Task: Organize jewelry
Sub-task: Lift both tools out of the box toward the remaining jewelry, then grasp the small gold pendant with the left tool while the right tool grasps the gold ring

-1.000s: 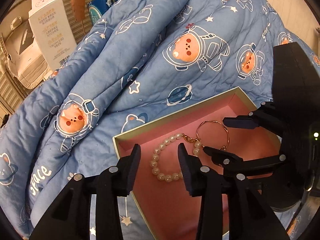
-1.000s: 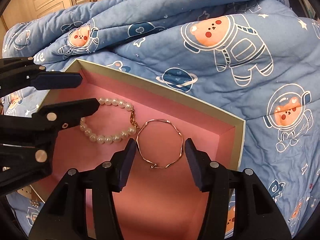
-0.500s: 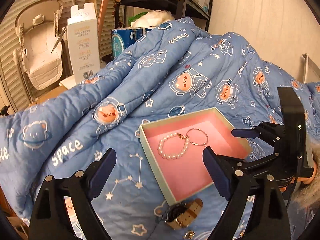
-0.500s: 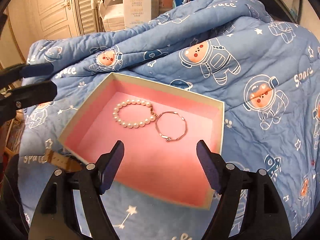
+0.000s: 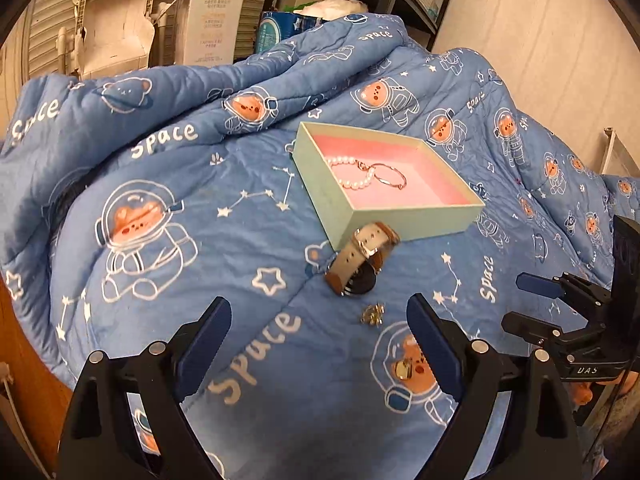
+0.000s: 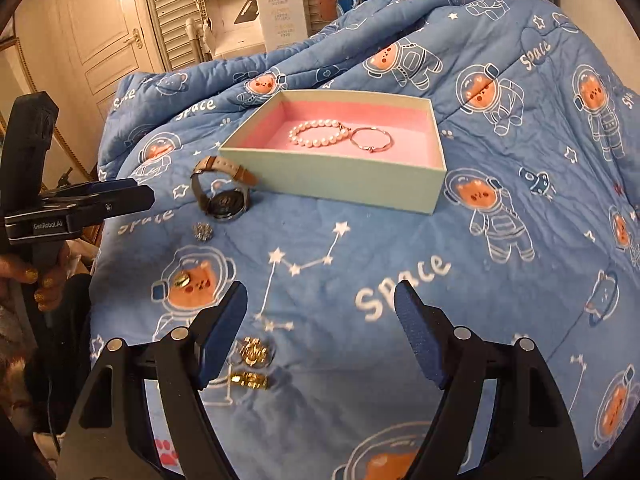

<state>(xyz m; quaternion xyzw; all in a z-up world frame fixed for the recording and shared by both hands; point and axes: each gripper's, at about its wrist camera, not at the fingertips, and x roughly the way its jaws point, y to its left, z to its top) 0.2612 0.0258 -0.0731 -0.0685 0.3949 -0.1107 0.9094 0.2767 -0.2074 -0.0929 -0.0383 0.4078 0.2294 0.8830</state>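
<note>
A: The left gripper (image 5: 318, 334) is standing wide apart with nothing between its pads, and the right gripper (image 6: 320, 324) is the same; both sets of jaws have just been opening, and both are pointing down at the quilt (image 5: 168, 248).

B: So what is lying closest to them?

A: Just ahead of the left gripper a small silver charm (image 5: 372, 314) is sitting on the fabric, and a gold stud (image 5: 401, 369) is lying close by its right finger. Beyond the charm the wristwatch (image 5: 360, 258) is leaning against the near wall of the jewelry box (image 5: 400, 222). By the right gripper's left finger two gold pieces (image 6: 251, 364) are resting on the quilt.

B: And inside the box?

A: The pearl bracelet (image 6: 316, 133) and the thin bangle (image 6: 370, 139) are lying side by side on the pink lining, well ahead of both tools.

B: What is worrying you?

A: The quilt is soft and puffy, so I judge tiny pieces may be sinking into folds or getting pinched together with cloth. A push on the watch could be shoving the light box.

B: And the room?

A: Behind the bed a white carton (image 5: 212, 12), shutters, a dark shelf and a panelled door (image 6: 104, 28) are showing.
</note>
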